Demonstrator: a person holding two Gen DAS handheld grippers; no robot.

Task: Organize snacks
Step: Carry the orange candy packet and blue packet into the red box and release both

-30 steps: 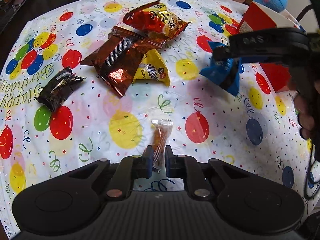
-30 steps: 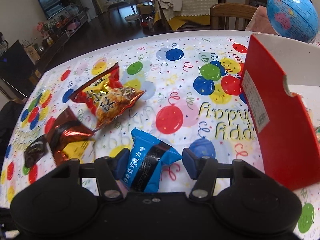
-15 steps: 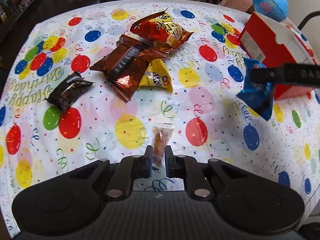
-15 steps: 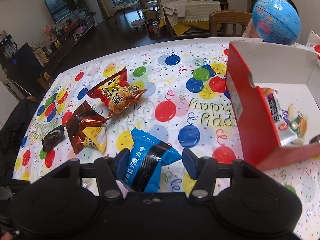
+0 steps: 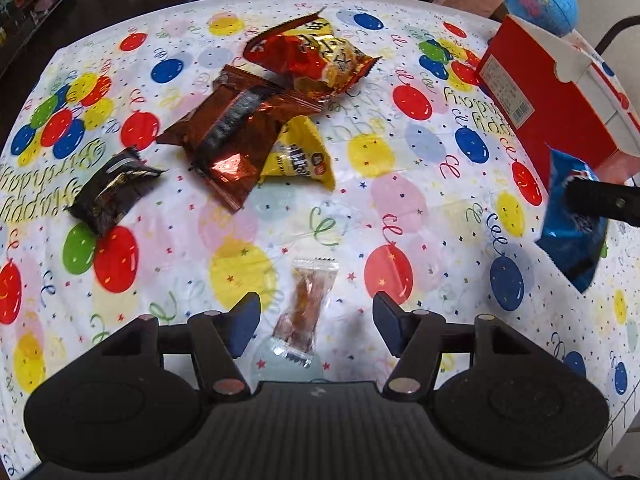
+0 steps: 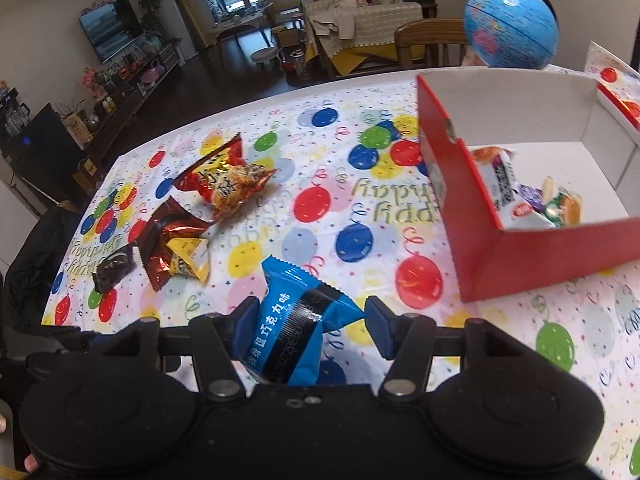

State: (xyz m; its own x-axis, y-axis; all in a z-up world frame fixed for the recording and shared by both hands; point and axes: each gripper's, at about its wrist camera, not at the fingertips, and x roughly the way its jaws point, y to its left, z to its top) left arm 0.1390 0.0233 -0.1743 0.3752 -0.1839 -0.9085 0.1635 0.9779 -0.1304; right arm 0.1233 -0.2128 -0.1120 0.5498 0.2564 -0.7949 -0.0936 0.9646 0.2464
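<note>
My left gripper (image 5: 316,322) is open, its fingers on either side of a small clear packet with an orange snack (image 5: 306,312) lying on the balloon tablecloth. My right gripper (image 6: 306,326) is shut on a blue chocolate packet (image 6: 298,320) and holds it above the table, left of the red box (image 6: 476,236). The packet also shows in the left wrist view (image 5: 572,216), in front of the red box (image 5: 548,108). Several snacks lie inside the box (image 6: 524,196).
On the cloth lie a red-yellow chip bag (image 5: 316,54), a brown foil bag (image 5: 230,128), a yellow packet (image 5: 298,156) and a black packet (image 5: 110,192). A blue globe (image 6: 510,26) and a wooden chair stand behind the box.
My left gripper has opened and let go of the orange snack packet, which now lies on the cloth. My right gripper has carried the blue packet right, closer to the red box.
</note>
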